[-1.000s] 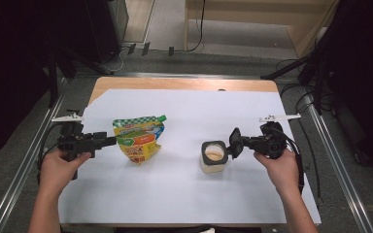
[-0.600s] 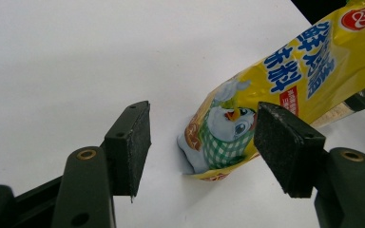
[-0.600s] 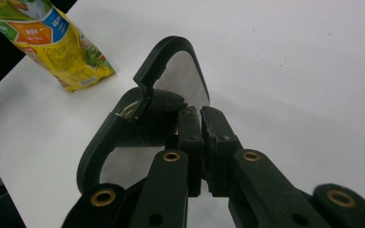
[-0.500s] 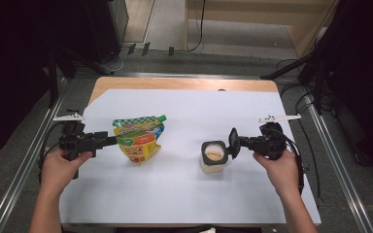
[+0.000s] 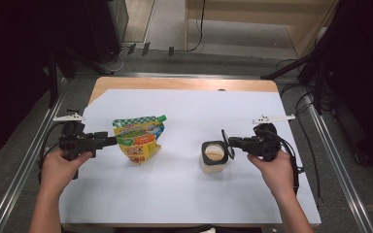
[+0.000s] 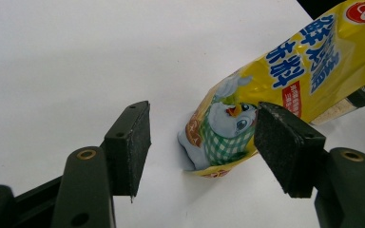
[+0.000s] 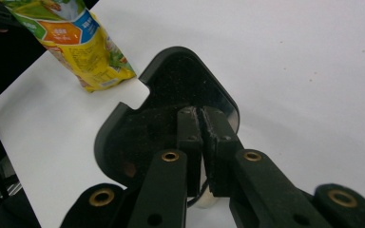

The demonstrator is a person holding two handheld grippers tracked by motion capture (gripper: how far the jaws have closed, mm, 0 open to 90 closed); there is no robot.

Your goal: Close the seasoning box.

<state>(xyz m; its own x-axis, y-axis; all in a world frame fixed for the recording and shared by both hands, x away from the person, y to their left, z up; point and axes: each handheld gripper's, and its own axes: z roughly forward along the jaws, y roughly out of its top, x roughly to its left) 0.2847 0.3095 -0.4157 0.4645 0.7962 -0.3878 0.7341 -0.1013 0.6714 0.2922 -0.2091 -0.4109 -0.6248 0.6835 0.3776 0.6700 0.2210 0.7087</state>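
Item: yellow spouted pouch, lying flat on the white sheet, green cap toward the sheet's far edge, long axis running from that cap down to a narrow lower corner nearest the person. Left gripper: level, aimed at the pouch's left edge; in the left gripper view its jaws stand apart with the pouch's end between them, the right pad just at the film, the left pad clear of it, so released and not yet gripping. To the right of the pouch, well apart: square white container, uncovered, pale contents showing. Right gripper: clenched on a black lid, held on edge just beside the container's right rim. Judgement: the left hand is far the nearer to the pouch; the pouch lies straight ahead of its jaws, so closing them across that edge is what the next move turns on
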